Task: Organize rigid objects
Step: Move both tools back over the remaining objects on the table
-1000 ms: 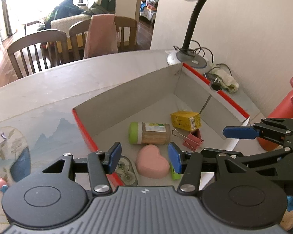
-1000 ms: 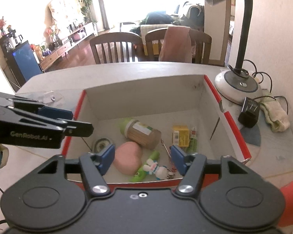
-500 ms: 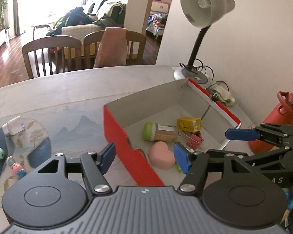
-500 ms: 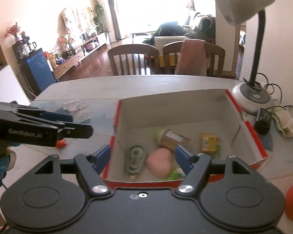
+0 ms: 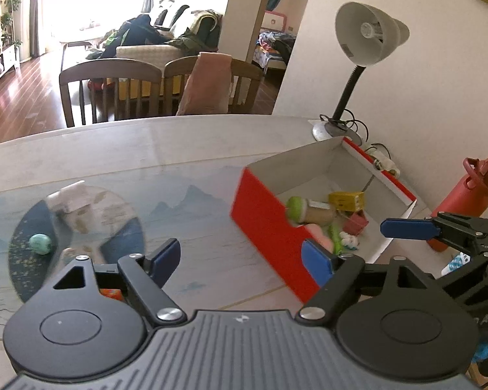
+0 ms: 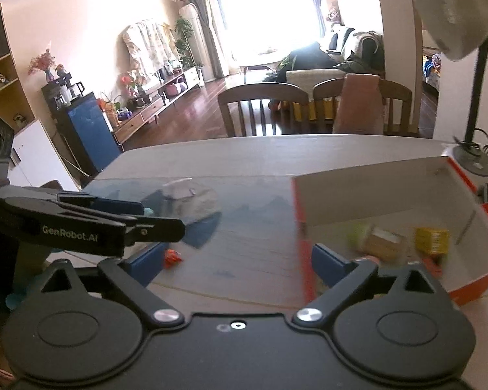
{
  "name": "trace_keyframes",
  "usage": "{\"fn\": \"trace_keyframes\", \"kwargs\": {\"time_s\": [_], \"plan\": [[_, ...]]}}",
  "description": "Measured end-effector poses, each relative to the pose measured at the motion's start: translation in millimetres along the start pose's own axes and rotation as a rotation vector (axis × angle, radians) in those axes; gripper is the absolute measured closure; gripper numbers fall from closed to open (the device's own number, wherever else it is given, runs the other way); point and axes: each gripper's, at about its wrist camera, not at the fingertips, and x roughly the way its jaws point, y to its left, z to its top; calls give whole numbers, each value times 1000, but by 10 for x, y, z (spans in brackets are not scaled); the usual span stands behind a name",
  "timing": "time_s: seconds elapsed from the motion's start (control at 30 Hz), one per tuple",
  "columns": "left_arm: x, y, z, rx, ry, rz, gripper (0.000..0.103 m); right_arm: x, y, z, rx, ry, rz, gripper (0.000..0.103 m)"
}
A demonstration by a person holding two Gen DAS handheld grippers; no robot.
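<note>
Both hand-held grippers, left (image 5: 240,256) and right (image 6: 237,261), opening empty; green ball (image 5: 40,243) at frame left may roll off the worktop (image 5: 195,149) if nudged.

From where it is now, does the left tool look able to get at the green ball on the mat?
Probably yes: the left tool is opening with nothing between its fingers, and only bare table separates it from the green ball.

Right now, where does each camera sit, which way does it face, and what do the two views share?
Left wrist: on the left gripper, jaws opening and empty, facing the table; right gripper enters from the right.
Right wrist: on the right gripper, jaws opening and empty, facing the same way; left gripper enters from the left.
Shared: red box, yellow carton, lamp.
</note>
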Motion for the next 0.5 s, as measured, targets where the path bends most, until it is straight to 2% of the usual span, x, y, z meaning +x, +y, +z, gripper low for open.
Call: {"fn": "trace_keyframes", "kwargs": {"time_s": [0.43, 0.5], "plan": [[-272, 971, -146, -17, -8, 26, 19, 523, 720, -63, -3, 60, -15, 4], [-286, 1098, -161, -17, -11, 34, 14, 608, 817, -74, -12, 72, -19, 4]]}}
